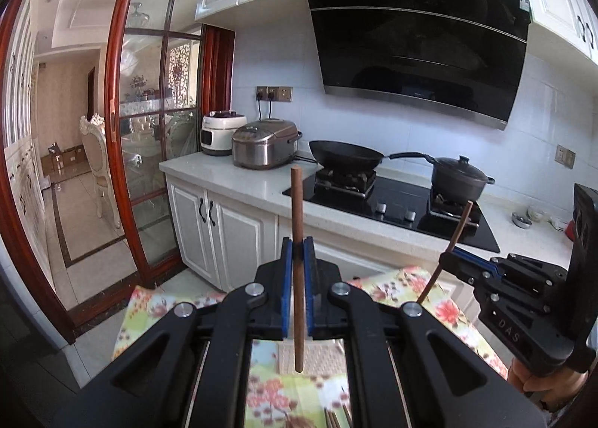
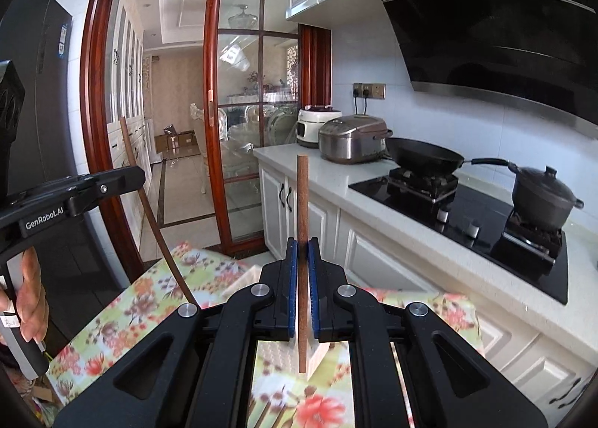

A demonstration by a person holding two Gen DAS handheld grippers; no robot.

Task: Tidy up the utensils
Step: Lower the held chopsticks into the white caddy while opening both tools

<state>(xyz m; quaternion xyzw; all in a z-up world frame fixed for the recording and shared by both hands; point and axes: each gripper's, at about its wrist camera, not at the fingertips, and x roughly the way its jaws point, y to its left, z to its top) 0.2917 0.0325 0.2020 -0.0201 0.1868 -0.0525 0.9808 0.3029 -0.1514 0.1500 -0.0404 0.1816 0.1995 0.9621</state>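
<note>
My left gripper [image 1: 298,252] is shut on a brown wooden chopstick [image 1: 298,211], held upright above the floral tablecloth [image 1: 157,304]. My right gripper [image 2: 302,252] is shut on a second brown chopstick [image 2: 302,200], also upright. The right gripper shows in the left wrist view [image 1: 448,258] at the right, its chopstick [image 1: 458,230] tilted. The left gripper shows in the right wrist view [image 2: 138,174] at the left, its chopstick [image 2: 153,218] appearing curved by the lens. A pale tray [image 1: 317,357] lies on the cloth beneath the fingers. More chopstick ends [image 1: 336,418] show at the bottom edge.
A white counter [image 1: 231,174] beyond the table carries a steel rice cooker [image 1: 265,144], a white cooker [image 1: 220,132], a black wok [image 1: 345,155] and a dark lidded pot [image 1: 461,175] on the hob. A glass sliding door [image 1: 149,129] stands at left. Small bowls [image 1: 523,218] sit at far right.
</note>
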